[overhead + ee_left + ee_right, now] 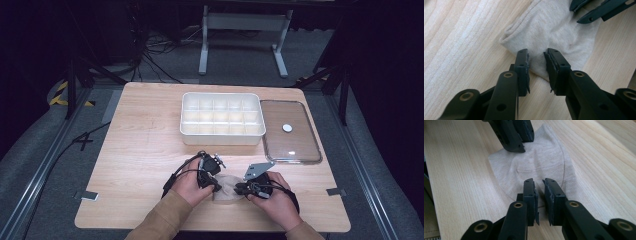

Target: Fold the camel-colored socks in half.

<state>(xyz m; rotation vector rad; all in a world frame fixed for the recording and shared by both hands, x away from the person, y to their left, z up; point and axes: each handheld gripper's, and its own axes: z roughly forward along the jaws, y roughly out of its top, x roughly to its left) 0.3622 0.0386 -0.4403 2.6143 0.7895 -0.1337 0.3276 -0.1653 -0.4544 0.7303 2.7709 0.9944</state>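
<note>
Cloth (227, 190), beige and crumpled, lies near the table's (145, 150) front edge between both grippers. Left gripper (537, 57) stands over its near edge, jaws narrowly parted, clamping nothing. Right gripper (539, 185) does likewise at the opposite edge.

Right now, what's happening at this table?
A person works a beige sock lying flat on the wooden table, a gripper in each hand. The left gripper and right gripper sit over opposite ends, jaws narrowly parted, nothing clamped. The white divided box and its lid wait behind.
</note>
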